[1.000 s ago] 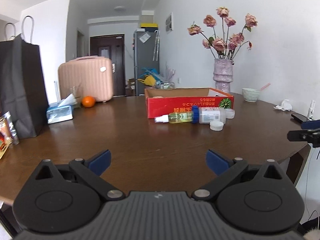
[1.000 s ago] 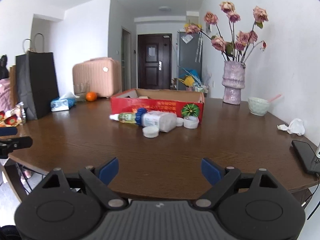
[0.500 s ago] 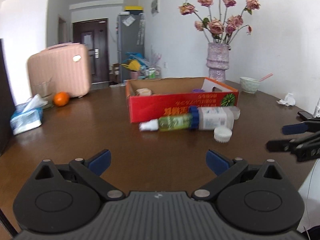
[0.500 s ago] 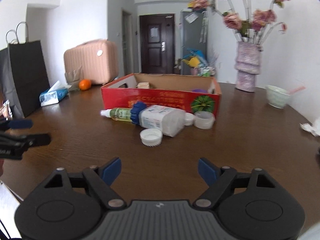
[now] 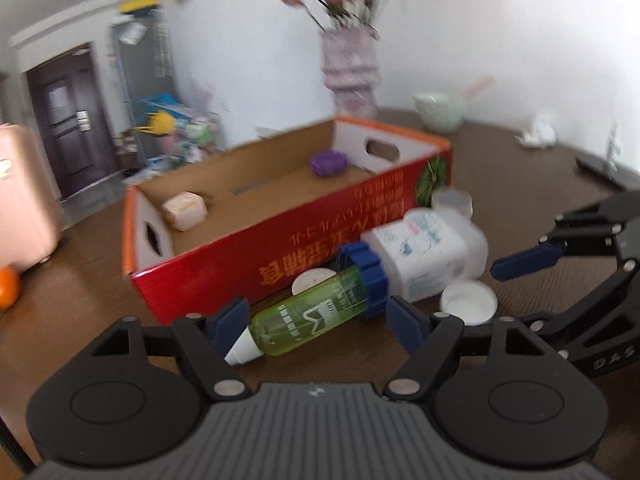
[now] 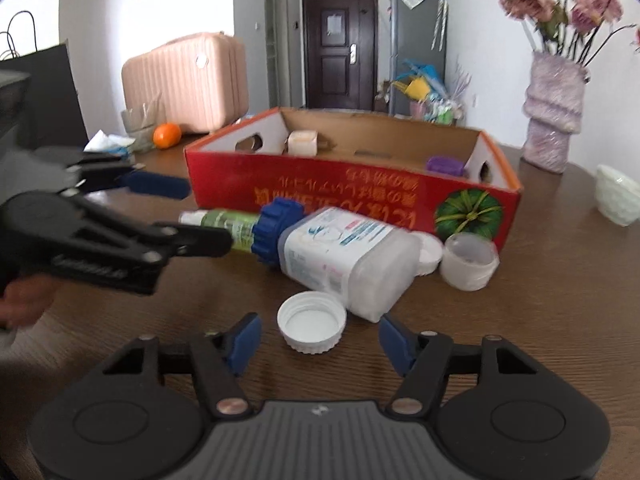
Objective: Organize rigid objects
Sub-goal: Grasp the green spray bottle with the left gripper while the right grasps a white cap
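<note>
- Closed in from the table edge to the clutter beside red box [image 6: 352, 196].
- Left gripper [image 5: 316, 320] narrowing around green bottle [image 5: 308, 316], apparently not clamped.
- Right gripper [image 6: 320, 338] narrowing, apart, white cap [image 6: 312, 326] between.
- Pickups imminent.

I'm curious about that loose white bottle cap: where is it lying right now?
In the right wrist view the white cap lies open side up on the brown table, just ahead of the right gripper, beside the base of the toppled white bottle.

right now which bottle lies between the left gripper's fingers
The green bottle with the white nozzle, flanked by the left gripper; the white bottle with the blue cap lies beyond.
</note>
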### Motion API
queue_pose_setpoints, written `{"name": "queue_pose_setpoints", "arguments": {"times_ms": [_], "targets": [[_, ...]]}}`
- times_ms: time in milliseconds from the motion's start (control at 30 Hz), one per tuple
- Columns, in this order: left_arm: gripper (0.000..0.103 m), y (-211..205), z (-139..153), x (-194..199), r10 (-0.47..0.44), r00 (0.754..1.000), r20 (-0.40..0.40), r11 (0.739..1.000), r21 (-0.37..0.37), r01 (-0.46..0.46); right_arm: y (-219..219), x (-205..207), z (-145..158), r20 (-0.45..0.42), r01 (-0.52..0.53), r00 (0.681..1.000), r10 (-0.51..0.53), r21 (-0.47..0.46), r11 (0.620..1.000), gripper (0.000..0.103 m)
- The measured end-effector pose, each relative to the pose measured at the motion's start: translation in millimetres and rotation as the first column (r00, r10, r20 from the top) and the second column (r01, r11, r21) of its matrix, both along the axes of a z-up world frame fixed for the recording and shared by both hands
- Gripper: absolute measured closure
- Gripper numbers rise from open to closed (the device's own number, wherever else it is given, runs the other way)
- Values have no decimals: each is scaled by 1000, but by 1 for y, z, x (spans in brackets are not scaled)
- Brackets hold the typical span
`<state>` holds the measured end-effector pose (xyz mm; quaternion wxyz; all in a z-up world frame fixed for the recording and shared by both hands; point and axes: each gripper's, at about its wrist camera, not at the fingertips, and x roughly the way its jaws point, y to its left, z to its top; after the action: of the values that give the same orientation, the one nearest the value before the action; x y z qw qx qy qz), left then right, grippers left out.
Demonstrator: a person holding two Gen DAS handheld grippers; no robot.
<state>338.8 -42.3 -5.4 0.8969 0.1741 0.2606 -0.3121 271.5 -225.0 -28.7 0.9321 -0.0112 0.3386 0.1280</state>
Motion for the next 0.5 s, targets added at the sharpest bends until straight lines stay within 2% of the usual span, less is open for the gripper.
{"name": "queue_pose_setpoints", "arguments": {"times_ms": [67,133,200,267,300,400,500], "targets": [[24,-1,-2,11,-24,1000,-3,1000,3,24,-1,5,-4,-15,-3,1000,3,13,1000,45],[24,1,-4,21,-92,996,-21,995,-30,91,-3,10,-4,-20,-6,1000,7,44,999,45],[24,3,-9,33,-164,984,-64,985,-72,159,-3,13,-5,-21,-14,1000,15,41,999,51],[30,4,-15,42,-132,986,-106,989,-79,124,-3,13,-5,-17,-15,1000,15,19,1000,61],[36,7,-15,43,-124,985,-124,990,-86,114,-3,12,-5,-16,-17,1000,17,9,1000,63],[44,15,-16,37,-122,980,-157,989,-104,106,-7,7,-4,-19,-15,1000,15,11,1000,63],[48,24,-17,19,-72,979,-190,995,-75,59,-12,0,-3,-19,6,1000,-6,0,1000,63]]}}
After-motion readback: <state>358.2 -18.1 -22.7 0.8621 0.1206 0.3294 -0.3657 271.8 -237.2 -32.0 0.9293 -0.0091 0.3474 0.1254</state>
